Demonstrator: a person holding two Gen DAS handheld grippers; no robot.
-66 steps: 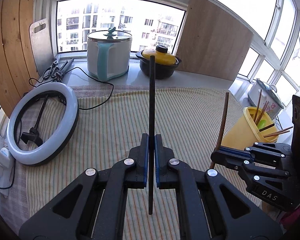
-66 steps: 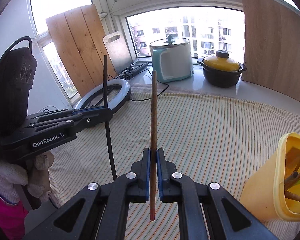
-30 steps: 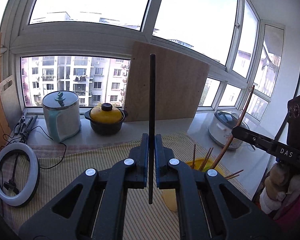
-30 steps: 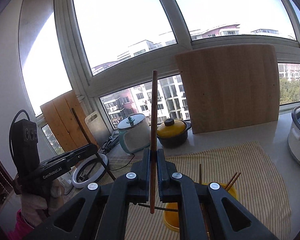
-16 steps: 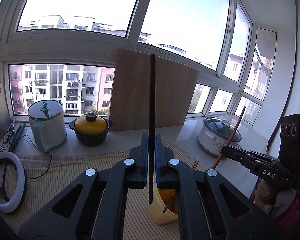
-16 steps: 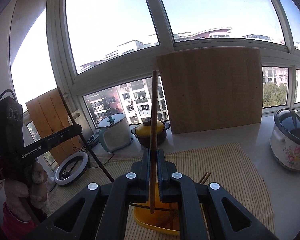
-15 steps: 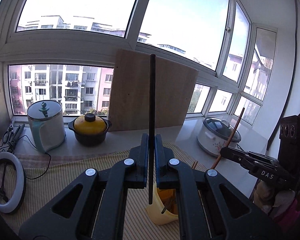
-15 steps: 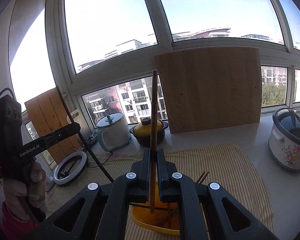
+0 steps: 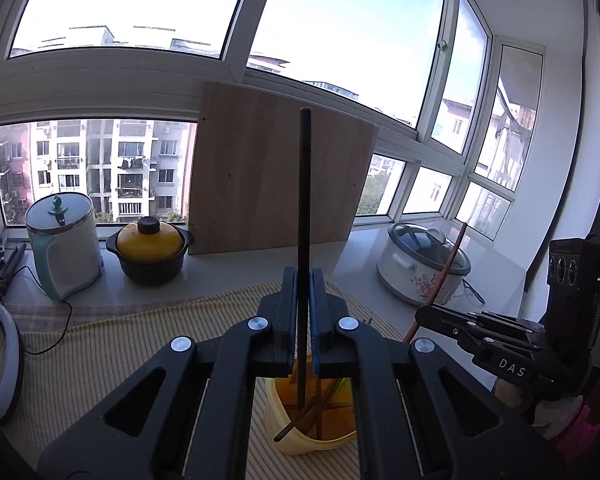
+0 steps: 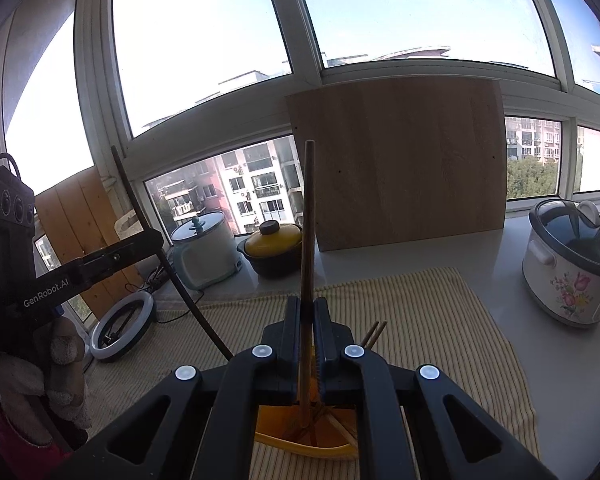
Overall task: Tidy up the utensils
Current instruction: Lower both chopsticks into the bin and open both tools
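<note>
Since 2.2 s ago both hands have swung away from the ring-light side of the striped cloth (image 9: 100,364) twd the yellow utensil holder (image 9: 312,436). Then it sat off to the right in both views; now it lies right under each gripper's fingers. Left gripper (image 9: 303,276) w/ black chopstick (image 9: 303,208): stick's lower end now sits over the holder's mouth, vs over bare cloth before. Right gripper (image 10: 309,304) w/ brown chopstick (image 10: 307,240): lower end now over the holder's opening too, nearer than 0.5 s ago. Views also tipped up, so the sky, the wooden board (image 9: 276,176) and the rice cooker (image 9: 420,268) came in.
</note>
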